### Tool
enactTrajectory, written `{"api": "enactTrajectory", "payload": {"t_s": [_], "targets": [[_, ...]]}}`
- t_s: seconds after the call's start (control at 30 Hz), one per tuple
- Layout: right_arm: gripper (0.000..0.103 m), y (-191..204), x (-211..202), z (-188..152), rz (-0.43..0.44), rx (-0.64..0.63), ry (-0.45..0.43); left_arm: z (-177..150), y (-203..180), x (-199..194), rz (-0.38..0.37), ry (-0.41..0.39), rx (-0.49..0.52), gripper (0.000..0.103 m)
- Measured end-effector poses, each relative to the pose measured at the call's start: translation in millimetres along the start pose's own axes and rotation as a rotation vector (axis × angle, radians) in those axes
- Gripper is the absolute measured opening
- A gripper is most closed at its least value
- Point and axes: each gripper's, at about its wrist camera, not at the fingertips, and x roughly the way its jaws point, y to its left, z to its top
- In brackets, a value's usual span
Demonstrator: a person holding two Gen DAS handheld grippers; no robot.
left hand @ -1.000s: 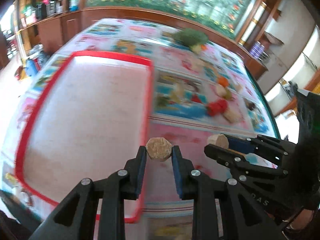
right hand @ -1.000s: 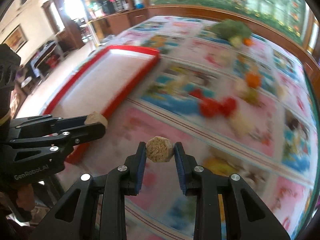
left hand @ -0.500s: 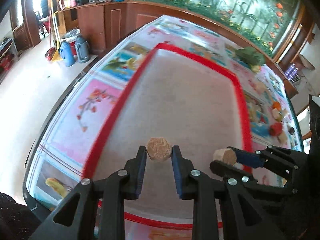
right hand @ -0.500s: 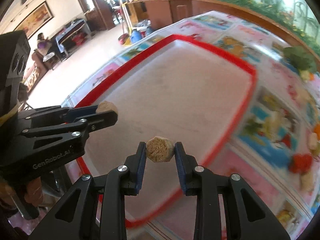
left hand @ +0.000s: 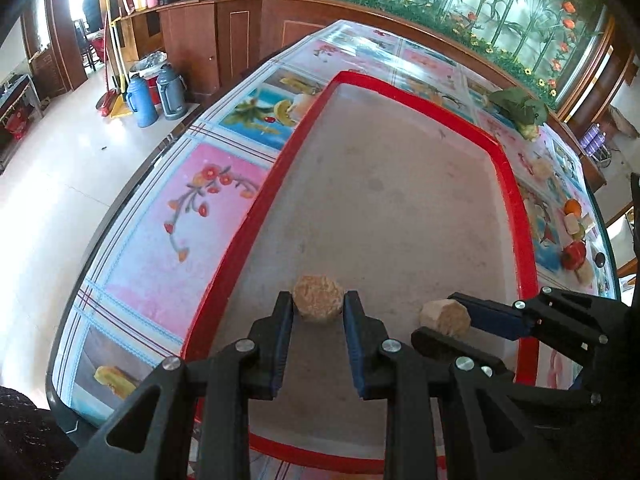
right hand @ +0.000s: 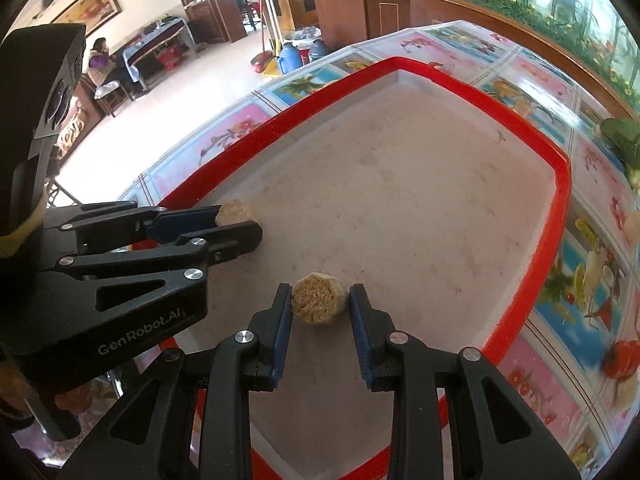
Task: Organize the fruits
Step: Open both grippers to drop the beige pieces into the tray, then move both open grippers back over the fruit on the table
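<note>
I've got each claw clamped on a tan chunk: left claw (left hand: 318, 306) on one chunk (left hand: 318, 305), right claw (right hand: 320, 304) on the other chunk (right hand: 319, 304), flat ends toward the cameras, over the red tray (left hand: 516, 200). Fruit pile (left hand: 574, 236) at 3 o'clock on the floral tablecloth (left hand: 192, 216); wooden cabinets (left hand: 224, 28) at 12.

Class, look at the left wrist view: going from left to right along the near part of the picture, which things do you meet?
Flowered tablecloth → red tray rim → left gripper's tan piece → right gripper's tan piece → red fruit.

Both wrist views look steeply down, close over red tray (left hand: 516, 216) (shared); each shows other gripper.
</note>
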Motion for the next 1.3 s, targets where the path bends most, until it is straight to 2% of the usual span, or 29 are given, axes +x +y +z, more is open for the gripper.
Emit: {"api": "enactTrajectory", "payload": {"t_s": [0.13, 0.2, 0.5, 0.7, 0.83, 1.03, 1.3], "targets": [[0.032, 0, 2, 1, -0.014, -0.006, 0.007, -1, -1, -1, 0.014, 0.004, -0.004, 0.033], [0.032, -1, 0, -1, -0.013, -0.006, 0.008, -2, -1, -1, 0.025, 0.006, -0.009, 0.042], [0.032, -8, -19, -11, -0.018, 0.003, -0.012, -9, -12, -11, 0.049, -0.007, -0.020, 0.058], [0.032, -9, -40, -21, -0.024, -0.004, -0.043, -11, -27, -26, 0.065, -0.049, -0.002, 0.067], [0.034, -13, -55, -29, -0.035, 0.009, -0.063, -10, -41, -35, 0.063, -0.069, 0.015, 0.068], [0.037, -27, -79, -44, -0.123, 0.033, -0.098, -10, -71, -42, 0.039, -0.079, 0.051, 0.071], [0.041, -75, -109, -80, -0.268, 0.208, -0.105, -16, -126, -45, -0.017, -0.073, 0.142, 0.071]]}}
